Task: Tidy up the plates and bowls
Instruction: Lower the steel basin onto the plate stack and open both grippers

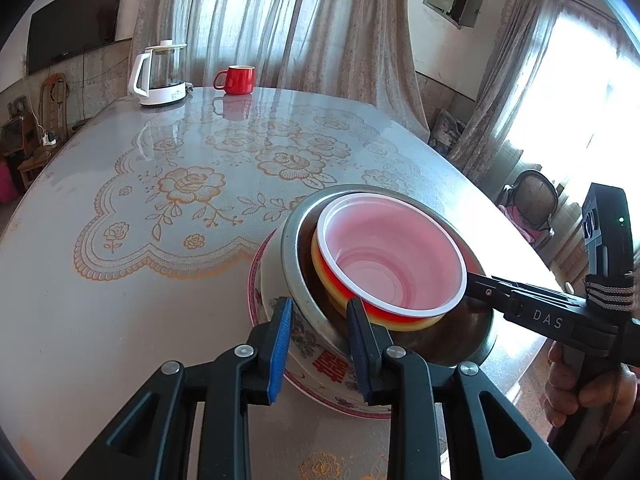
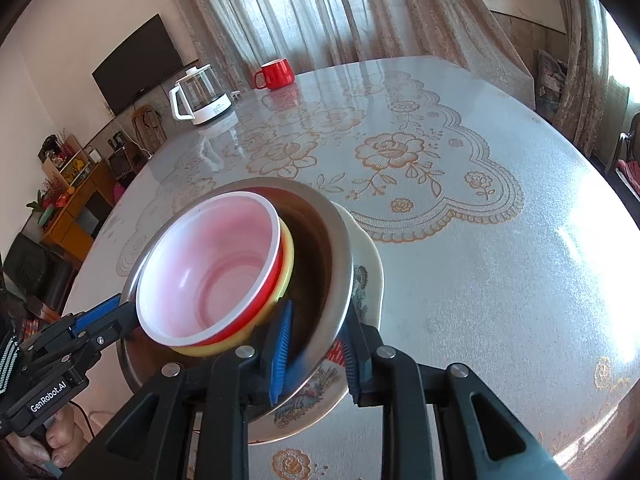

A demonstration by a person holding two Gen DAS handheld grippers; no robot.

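Near the table's front edge stands a nested stack. A red plastic bowl (image 1: 392,256) (image 2: 208,268) with a white inside sits in a yellow bowl (image 1: 332,280) (image 2: 286,264). Both sit in a steel bowl (image 1: 292,248) (image 2: 336,240), which rests in a flowered ceramic bowl (image 1: 320,356) (image 2: 368,280). My left gripper (image 1: 320,340) (image 2: 124,312) is shut on the stack's near rim, one pad outside the ceramic wall and one inside the steel bowl. My right gripper (image 2: 316,340) (image 1: 474,282) straddles the steel rim on the opposite side; a gap shows beside its inner blue pad (image 2: 282,340).
A glass kettle (image 1: 160,74) (image 2: 202,96) and a red mug (image 1: 238,79) (image 2: 276,74) stand at the table's (image 1: 160,300) far side. The flowered cloth lies bare between them and the stack. A chair (image 1: 532,200) stands beyond the right edge; a hand (image 1: 580,384) holds the right gripper.
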